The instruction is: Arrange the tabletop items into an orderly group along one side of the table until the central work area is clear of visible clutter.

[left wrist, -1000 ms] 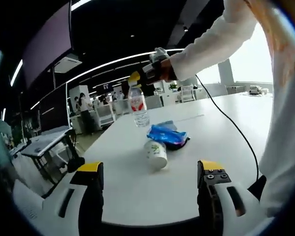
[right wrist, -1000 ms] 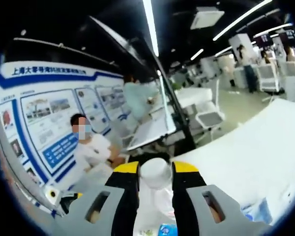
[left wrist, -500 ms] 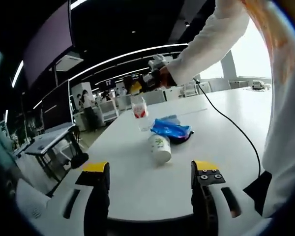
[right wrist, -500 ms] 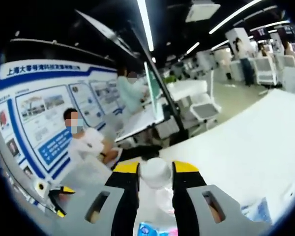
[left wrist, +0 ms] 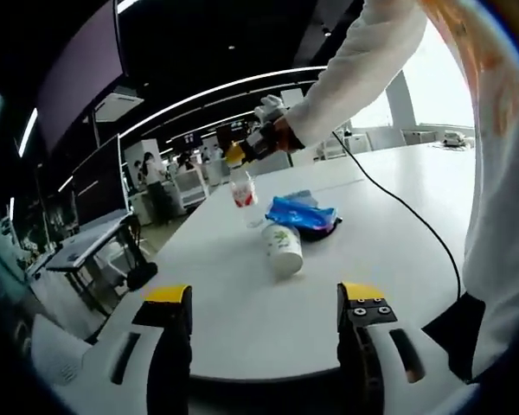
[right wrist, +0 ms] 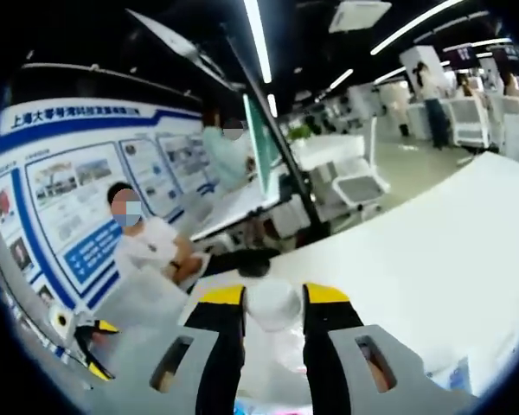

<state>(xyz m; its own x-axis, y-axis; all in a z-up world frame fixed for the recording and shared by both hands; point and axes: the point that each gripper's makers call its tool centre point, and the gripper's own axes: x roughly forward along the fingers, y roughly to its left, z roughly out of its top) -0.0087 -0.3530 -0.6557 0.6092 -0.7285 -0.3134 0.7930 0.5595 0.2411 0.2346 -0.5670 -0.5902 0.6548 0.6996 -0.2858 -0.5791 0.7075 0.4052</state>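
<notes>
A clear water bottle [left wrist: 243, 197] with a red label stands on the white table [left wrist: 389, 233] in the left gripper view. My right gripper [left wrist: 242, 153] is shut on its top there, held by a white-sleeved arm. In the right gripper view the bottle's white cap [right wrist: 273, 303] sits pinched between the yellow-tipped fingers of my right gripper [right wrist: 273, 298]. Just in front of the bottle lie a blue snack packet [left wrist: 301, 214] and a white paper cup [left wrist: 283, 249] on its side. My left gripper [left wrist: 264, 298] hangs open at the table's near edge, with nothing between its fingers.
A black cable [left wrist: 396, 203] runs across the table on the right side. A desk with a monitor [left wrist: 86, 242] stands to the left of the table. People sit and stand by a blue-and-white poster wall [right wrist: 78, 207]; office chairs [right wrist: 355, 186] are beyond the table.
The right gripper has carried the bottle a little farther across the table, away from the left gripper. The left gripper stays open; both views have shifted slightly.
</notes>
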